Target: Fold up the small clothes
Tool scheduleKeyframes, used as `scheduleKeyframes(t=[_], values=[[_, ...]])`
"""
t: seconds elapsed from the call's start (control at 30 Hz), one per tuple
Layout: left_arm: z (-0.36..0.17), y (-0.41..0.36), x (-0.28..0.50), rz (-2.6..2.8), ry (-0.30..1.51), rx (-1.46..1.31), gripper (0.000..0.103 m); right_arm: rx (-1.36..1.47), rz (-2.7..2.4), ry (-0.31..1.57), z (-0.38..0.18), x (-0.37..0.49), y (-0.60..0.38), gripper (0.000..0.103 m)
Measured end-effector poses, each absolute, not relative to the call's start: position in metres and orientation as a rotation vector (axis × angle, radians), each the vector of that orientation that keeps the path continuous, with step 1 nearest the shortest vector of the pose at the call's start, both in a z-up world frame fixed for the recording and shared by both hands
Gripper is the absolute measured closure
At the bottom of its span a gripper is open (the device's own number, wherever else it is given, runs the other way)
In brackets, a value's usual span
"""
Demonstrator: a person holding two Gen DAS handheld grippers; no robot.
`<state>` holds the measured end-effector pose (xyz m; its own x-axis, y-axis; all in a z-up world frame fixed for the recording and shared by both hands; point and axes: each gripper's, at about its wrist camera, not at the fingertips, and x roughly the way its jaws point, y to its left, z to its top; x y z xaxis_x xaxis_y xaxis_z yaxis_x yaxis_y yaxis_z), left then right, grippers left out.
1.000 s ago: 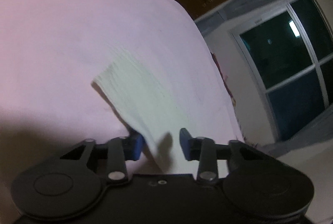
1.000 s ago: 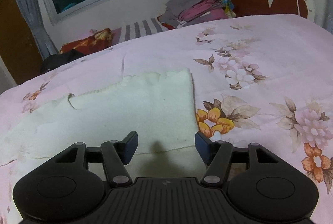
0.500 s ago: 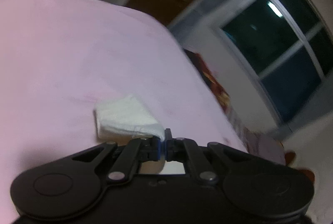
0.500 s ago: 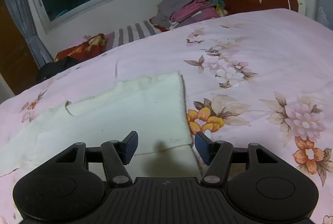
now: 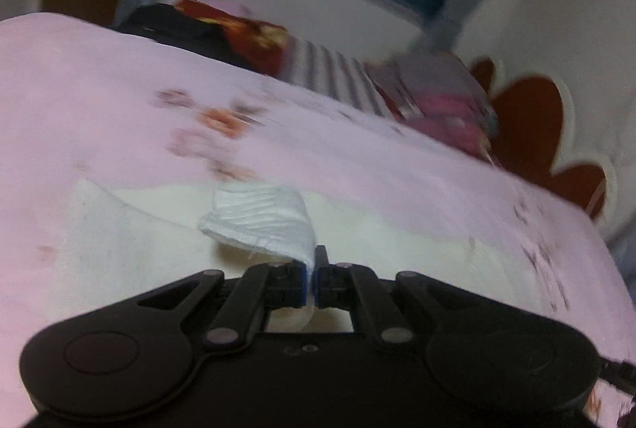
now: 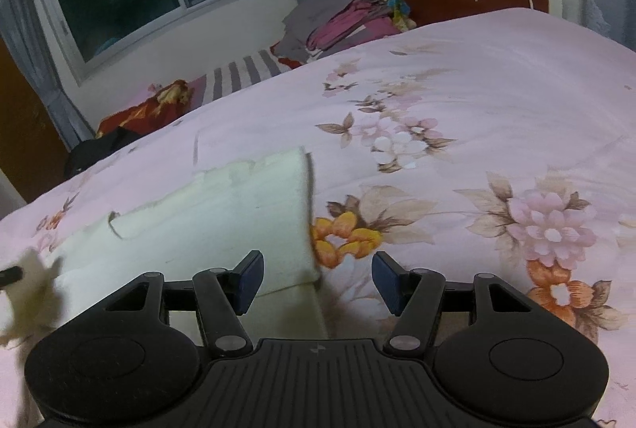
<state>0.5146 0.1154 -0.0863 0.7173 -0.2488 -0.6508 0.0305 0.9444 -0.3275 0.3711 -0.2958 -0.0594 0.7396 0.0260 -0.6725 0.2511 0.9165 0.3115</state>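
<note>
Pinching a corner of the cream cloth [image 5: 274,221] in my clenched left fingers [image 5: 312,271], I held it above the bed [image 6: 497,102]; my right fingers [image 6: 318,279] hung released over the cloth's edge.

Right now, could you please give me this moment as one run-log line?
left gripper: shut on lifted corner of cream knit garment | right gripper: open, empty, above garment's right edge | pink floral bedsheet: garment on it

Flowered bedspread [image 6: 457,133] lies open; clothes pile [image 6: 349,18] blocks far edge.
</note>
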Motion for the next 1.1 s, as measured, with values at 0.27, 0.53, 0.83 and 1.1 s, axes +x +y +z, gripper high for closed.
scheduleKeyframes(t=[0.27,0.53,0.83,1.1], values=[[-0.103,0.042,0.516,-0.277,0.809,-0.199,0.100,0.436,-0.156,0.721,-0.059,0.364,-0.319,0.042],[-0.129,-0.009,0.514,-0.341,0.894,-0.159,0.084,0.477,-0.146,0.732,-0.058,0.365,-0.330,0.042],[-0.103,0.032,0.474,-0.301,0.790,-0.169,0.040,0.510,0.018,0.729,-0.047,0.392,-0.292,0.042],[-0.106,0.155,0.426,-0.040,0.799,-0.280,0.047,0.543,0.192,0.835,-0.074,0.443,-0.220,0.042]])
